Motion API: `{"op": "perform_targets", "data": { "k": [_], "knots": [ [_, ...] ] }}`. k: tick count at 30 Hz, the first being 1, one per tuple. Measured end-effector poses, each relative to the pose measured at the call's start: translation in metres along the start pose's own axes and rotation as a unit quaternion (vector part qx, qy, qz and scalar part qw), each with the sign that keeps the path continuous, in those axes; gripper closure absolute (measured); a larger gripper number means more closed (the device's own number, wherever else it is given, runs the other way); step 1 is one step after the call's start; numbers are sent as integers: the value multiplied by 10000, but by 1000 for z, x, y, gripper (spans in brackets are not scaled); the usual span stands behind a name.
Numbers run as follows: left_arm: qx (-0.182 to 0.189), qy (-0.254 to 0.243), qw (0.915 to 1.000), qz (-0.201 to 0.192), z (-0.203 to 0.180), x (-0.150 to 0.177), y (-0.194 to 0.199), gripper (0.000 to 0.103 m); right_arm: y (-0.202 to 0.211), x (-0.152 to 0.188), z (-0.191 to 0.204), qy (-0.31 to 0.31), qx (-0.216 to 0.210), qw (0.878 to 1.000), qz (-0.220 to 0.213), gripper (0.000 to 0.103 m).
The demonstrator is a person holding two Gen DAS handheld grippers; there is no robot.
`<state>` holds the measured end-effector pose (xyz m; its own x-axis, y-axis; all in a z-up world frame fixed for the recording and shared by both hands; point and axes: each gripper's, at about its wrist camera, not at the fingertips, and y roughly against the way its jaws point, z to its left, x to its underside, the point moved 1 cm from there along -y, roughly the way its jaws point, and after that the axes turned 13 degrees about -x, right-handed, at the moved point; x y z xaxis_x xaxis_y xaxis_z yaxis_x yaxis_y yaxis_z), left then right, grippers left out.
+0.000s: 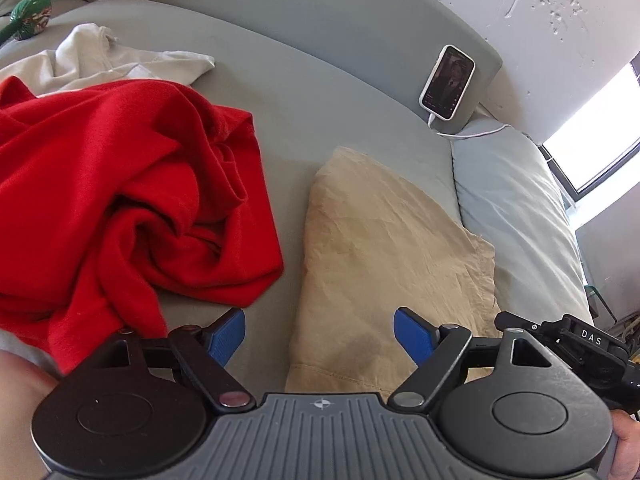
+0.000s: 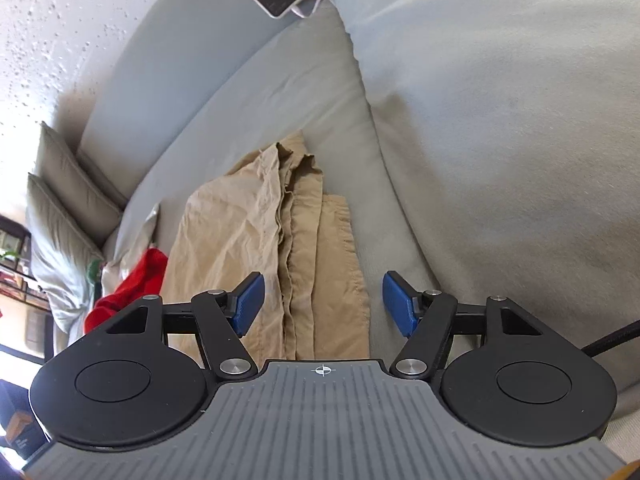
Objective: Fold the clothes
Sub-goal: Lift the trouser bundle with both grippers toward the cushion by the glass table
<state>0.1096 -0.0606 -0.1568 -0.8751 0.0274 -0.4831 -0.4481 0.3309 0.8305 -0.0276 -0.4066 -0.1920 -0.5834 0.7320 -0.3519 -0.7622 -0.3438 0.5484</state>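
A folded tan cloth (image 1: 384,248) lies on the grey sofa seat (image 1: 288,96), seen from its layered edge in the right wrist view as the tan cloth (image 2: 256,240). To its left sprawls a crumpled red garment (image 1: 120,184), with a white garment (image 1: 108,60) behind it. My left gripper (image 1: 320,338) hovers open over the near end of the tan cloth, holding nothing. My right gripper (image 2: 323,304) is open above the cloth's stacked hems, its blue pads (image 2: 396,304) empty. A corner of the red garment (image 2: 132,284) shows at the left there.
A phone (image 1: 447,82) on a white cable leans against the sofa back. A pale blue cushion (image 1: 516,216) lies right of the tan cloth; grey pillows (image 2: 68,200) stand at the far end. A green toy (image 1: 30,14) sits at top left. A window (image 1: 600,128) is right.
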Motion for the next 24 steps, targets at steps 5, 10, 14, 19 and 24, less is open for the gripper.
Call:
{"op": "perform_targets", "data": {
  "k": [5, 10, 14, 19, 24],
  "knots": [
    [33, -320, 9995, -45, -13, 0, -6, 32, -16, -2, 3, 261, -445, 9984, 238, 38],
    [-34, -772, 9968, -213, -29, 1, -6, 33, -33, -5, 10, 473, -354, 9980, 231, 38],
    [-87, -1133, 9929, -346, -42, 2, -5, 58, -38, -1, 26, 708, 100, 9972, 229, 81],
    [-260, -1803, 9813, -627, -61, 6, 13, 76, -28, 15, 54, 1027, 555, 9932, -35, 93],
    [9, -1957, 9786, -630, -75, 11, 41, 78, 13, 33, 83, 1027, 696, 9913, -442, 94]
  ]
}}
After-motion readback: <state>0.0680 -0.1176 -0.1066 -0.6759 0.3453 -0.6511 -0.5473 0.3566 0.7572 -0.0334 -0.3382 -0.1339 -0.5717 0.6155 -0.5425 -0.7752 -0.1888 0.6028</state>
